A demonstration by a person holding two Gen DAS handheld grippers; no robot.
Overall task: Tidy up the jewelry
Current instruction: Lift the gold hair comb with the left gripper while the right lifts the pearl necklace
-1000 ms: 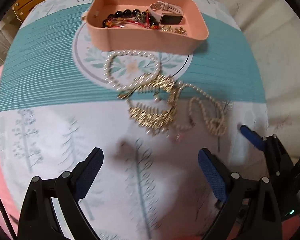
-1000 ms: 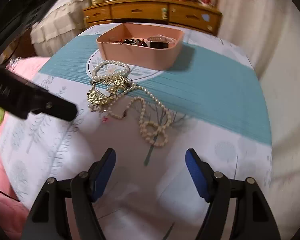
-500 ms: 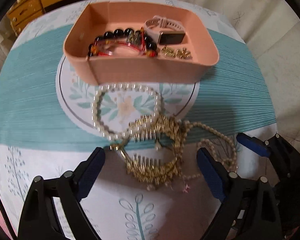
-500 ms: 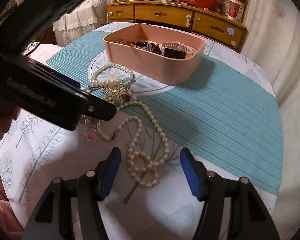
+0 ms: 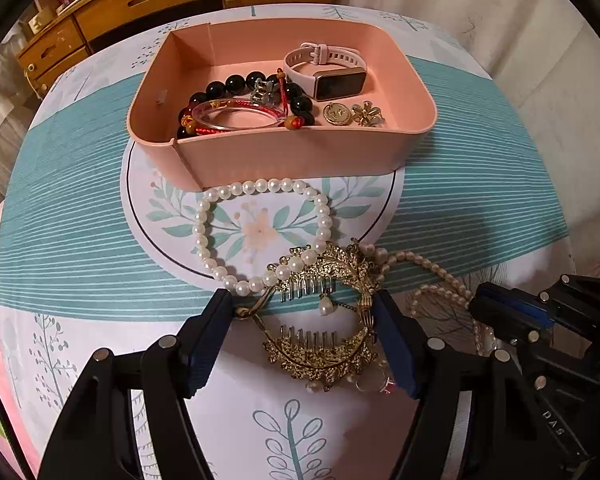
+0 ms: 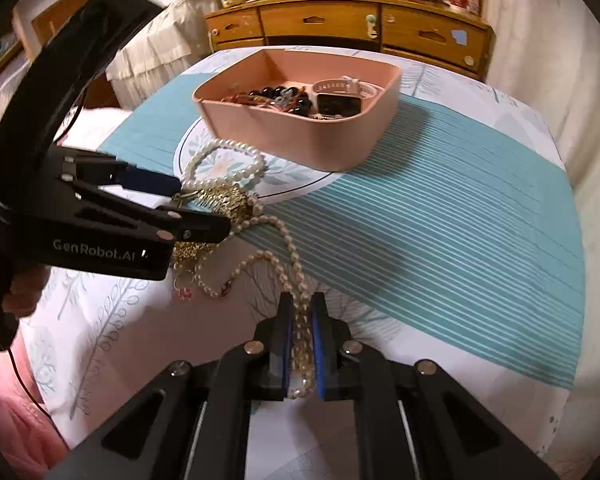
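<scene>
A pink tray (image 5: 292, 156) (image 6: 300, 136) holds a black bead bracelet (image 5: 236, 84), a red bangle, a pink watch (image 5: 332, 68) and gold charms. In front lie a white pearl bracelet (image 5: 204, 232), gold hair combs (image 5: 320, 344) and a long cream pearl necklace (image 5: 428, 264), tangled together. My left gripper (image 5: 304, 336) is open, its blue pads on either side of the gold combs. My right gripper (image 6: 301, 336) is shut on the cream pearl necklace (image 6: 288, 248). It shows at the right in the left wrist view (image 5: 512, 312).
The table carries a white and teal patterned cloth (image 5: 460, 184). A wooden dresser (image 6: 340, 24) stands behind the table. A pink cloth (image 6: 16, 432) lies at the left edge. A wall or curtain is at the right.
Both grippers moved forward toward the jewelry pile. The left gripper now straddles the gold combs. The right gripper closed on the cream pearl necklace.
</scene>
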